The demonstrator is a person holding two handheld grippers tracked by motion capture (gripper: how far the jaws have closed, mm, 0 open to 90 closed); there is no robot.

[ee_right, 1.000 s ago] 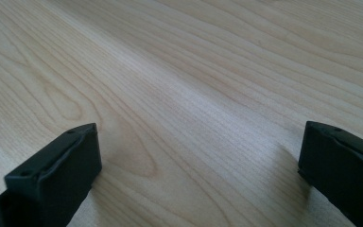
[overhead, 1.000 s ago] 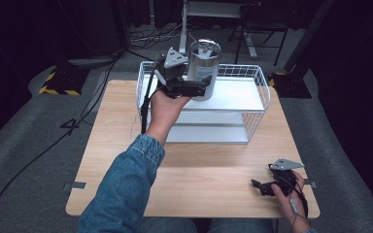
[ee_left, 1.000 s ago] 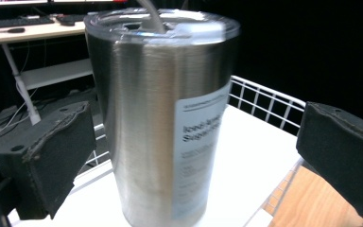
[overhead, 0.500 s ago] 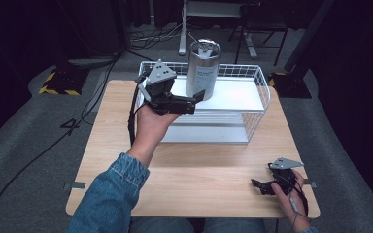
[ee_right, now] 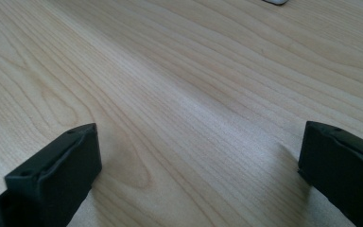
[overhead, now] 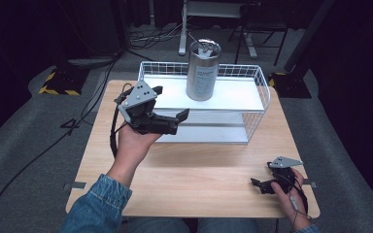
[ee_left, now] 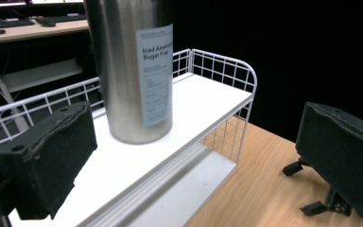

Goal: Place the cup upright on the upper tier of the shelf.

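Steel tumbler [overhead: 203, 71]: stood upright on the wire rack's [overhead: 252, 92] top shelf.
Left gripper [overhead: 171, 106]: jaws spread wide, empty, just left of the rack's front.
Right gripper [overhead: 261, 183]: jaws apart on the table [overhead: 199, 179], well clear of the rack.

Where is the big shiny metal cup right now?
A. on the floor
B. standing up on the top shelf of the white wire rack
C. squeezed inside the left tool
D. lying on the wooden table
B: the metal cup stands upright on the white wire rack, and the left tool is open and apart from it.
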